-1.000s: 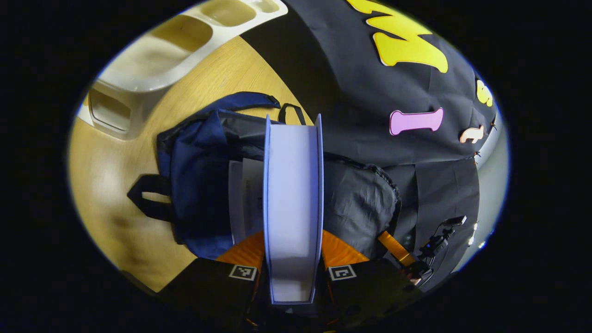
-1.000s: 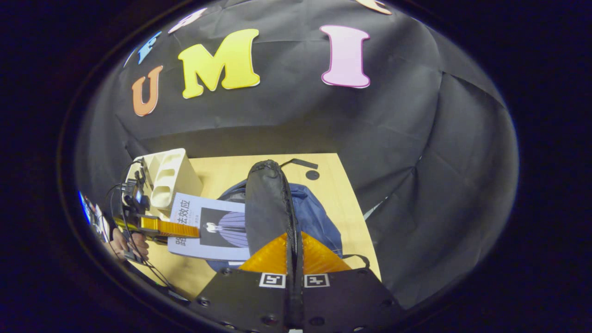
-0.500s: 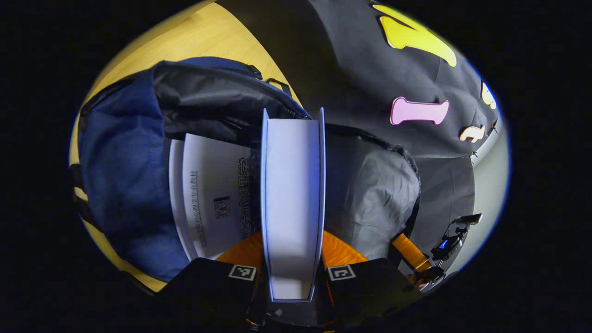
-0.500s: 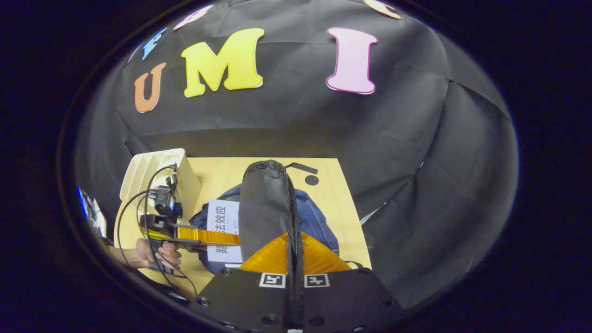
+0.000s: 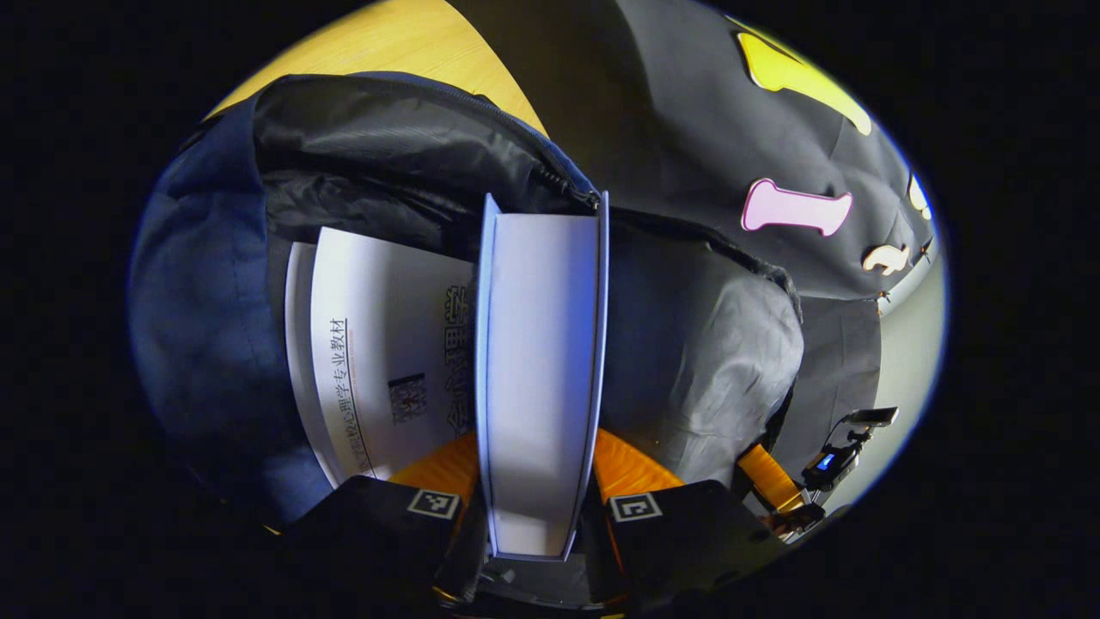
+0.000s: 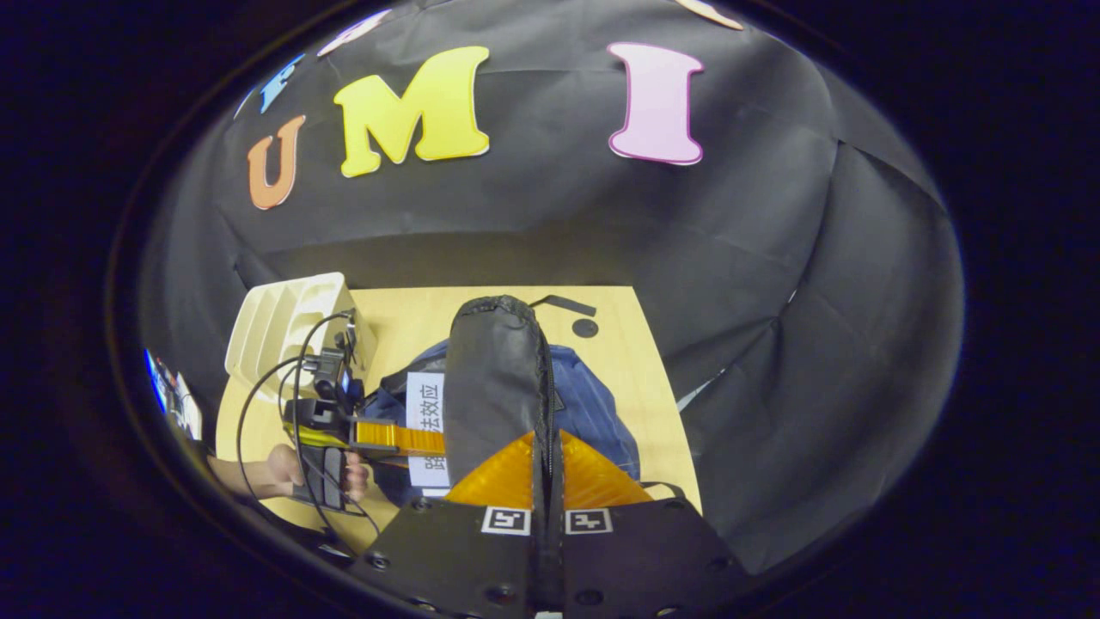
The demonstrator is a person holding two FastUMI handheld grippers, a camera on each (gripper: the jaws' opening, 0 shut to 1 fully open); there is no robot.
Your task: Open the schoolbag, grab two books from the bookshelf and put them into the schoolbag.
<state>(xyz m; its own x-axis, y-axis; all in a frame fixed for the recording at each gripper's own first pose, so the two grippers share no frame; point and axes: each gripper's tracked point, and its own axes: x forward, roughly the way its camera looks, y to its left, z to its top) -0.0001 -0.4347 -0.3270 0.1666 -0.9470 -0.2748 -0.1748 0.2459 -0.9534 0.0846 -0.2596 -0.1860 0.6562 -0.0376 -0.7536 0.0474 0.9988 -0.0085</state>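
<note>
Schoolbag point(image 5: 198, 284) holds 1 book point(image 5: 378, 344); left gripper point(image 5: 537, 481) clamps another, right gripper point(image 6: 547, 481) pinches the flap point(image 6: 494, 378).

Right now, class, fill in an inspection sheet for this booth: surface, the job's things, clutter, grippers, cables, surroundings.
Surface: wooden table, bare at its far right corner.
Job's things: blue schoolbag lies open; a white book is already inside; a second book is edge-on at the mouth. The cream bookshelf stands at the table's far left.
Clutter: a small dark round spot on the table; cannot tell what it is.
Grippers: left gripper is shut on the second book; right gripper pinches the bag's black flap, holding it up.
Cables: black cables loop off the left gripper.
Surroundings: black cloth wall behind and beside.
</note>
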